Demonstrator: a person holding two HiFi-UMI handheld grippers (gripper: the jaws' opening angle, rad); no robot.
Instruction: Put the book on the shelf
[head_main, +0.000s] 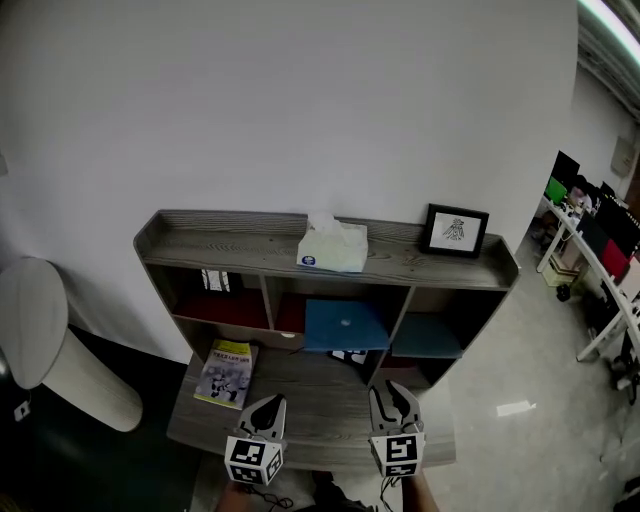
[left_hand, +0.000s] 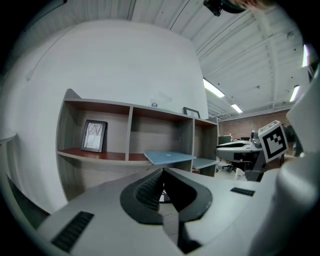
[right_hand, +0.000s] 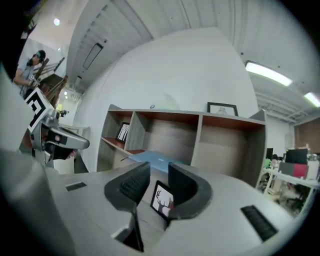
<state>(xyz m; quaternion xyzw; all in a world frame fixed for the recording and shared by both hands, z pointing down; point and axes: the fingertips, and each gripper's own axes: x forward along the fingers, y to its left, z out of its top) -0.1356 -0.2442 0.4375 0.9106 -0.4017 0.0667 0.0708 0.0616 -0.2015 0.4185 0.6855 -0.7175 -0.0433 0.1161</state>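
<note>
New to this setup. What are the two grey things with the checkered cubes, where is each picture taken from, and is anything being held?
A person holds a two-jaw gripper in each hand; the marker cubes belong to them. The head view looks down from the person's head; each gripper view looks along its own jaws. The left gripper is shut and empty; the right gripper is open, a small black-framed deer picture showing beyond its jaws. The yellow-covered book lies unheld on the lower ledge of the grey wooden shelf unit.
</note>
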